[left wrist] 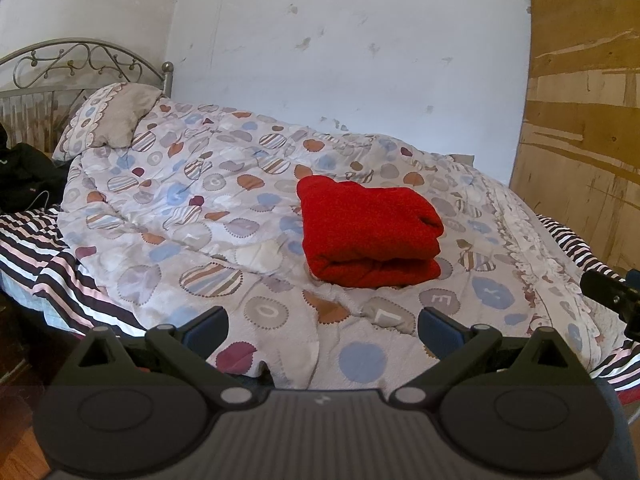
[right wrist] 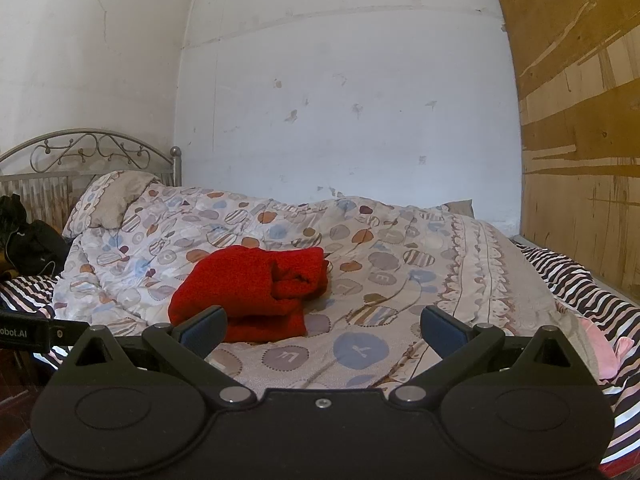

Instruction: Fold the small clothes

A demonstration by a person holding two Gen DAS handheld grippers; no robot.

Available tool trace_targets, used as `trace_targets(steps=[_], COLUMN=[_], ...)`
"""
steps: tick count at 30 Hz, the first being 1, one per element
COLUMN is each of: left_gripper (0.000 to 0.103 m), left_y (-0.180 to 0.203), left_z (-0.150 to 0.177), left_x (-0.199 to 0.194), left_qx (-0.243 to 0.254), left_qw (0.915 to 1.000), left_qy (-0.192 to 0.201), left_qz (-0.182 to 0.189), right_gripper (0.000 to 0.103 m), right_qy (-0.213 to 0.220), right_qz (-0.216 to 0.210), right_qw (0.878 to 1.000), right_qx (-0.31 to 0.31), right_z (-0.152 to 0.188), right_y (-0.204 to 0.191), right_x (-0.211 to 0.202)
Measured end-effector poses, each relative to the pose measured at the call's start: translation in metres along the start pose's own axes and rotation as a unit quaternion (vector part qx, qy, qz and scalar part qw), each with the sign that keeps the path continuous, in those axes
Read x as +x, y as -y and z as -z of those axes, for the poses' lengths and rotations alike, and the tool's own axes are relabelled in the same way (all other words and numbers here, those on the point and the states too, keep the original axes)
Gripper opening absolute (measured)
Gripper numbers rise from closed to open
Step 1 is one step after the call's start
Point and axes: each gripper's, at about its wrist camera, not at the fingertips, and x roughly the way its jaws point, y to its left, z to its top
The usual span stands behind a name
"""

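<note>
A red garment (left wrist: 370,232) lies folded into a thick bundle on the patterned quilt (left wrist: 224,216), toward the bed's near side. My left gripper (left wrist: 323,330) hangs open in front of it, back from the bundle, with nothing between its blue-padded fingers. In the right wrist view the same red garment (right wrist: 252,294) sits left of centre on the quilt (right wrist: 380,264). My right gripper (right wrist: 323,330) is open and empty too, near the bundle's front right corner; its left finger (right wrist: 204,326) overlaps the cloth in the image. Part of the right gripper (left wrist: 616,292) shows at the far right of the left wrist view.
A pillow (left wrist: 108,120) leans against the metal headboard (left wrist: 80,60) at the back left. Dark clothing (left wrist: 24,176) lies on the striped sheet (left wrist: 48,268) at left. A plywood board (left wrist: 584,120) stands at right. A pink cloth (right wrist: 596,344) lies at the quilt's right edge.
</note>
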Motion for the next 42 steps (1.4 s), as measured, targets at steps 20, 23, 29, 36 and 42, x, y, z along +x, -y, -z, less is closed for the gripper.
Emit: trace_targets(steps=[20, 23, 29, 36, 42], left_gripper=[0.103, 0.103, 0.103, 0.103, 0.103], left_y=[-0.0008, -0.0005, -0.0048, 0.0003, -0.0025], left_z=[-0.0003, -0.0005, 0.0028, 0.0051, 0.0037], left_x=[0.0000, -0.0001, -0.0003, 0.0062, 0.0066], left_qx=[0.000, 0.000, -0.002, 0.016, -0.002], left_qw=[1.0000, 1.0000, 0.9998, 0.9971, 0.9973], left_qy=[0.000, -0.001, -0.014, -0.038, -0.041], left_qz=[0.000, 0.001, -0.012, -0.065, -0.061], right_gripper=[0.103, 0.103, 0.103, 0.103, 0.103], right_qy=[-0.001, 0.000, 0.000, 0.000, -0.001], right_qz=[0.000, 0.000, 0.000, 0.000, -0.001], right_qw=[1.000, 1.000, 1.000, 1.000, 1.000], right_qx=[0.000, 0.000, 0.000, 0.000, 0.000], right_z=[-0.0002, -0.0002, -0.0002, -0.0002, 0.0002], right_y=[-0.0007, -0.0006, -0.0006, -0.0004, -0.0013], right_x=[-0.0003, -0.0003, -0.0003, -0.0002, -0.0004])
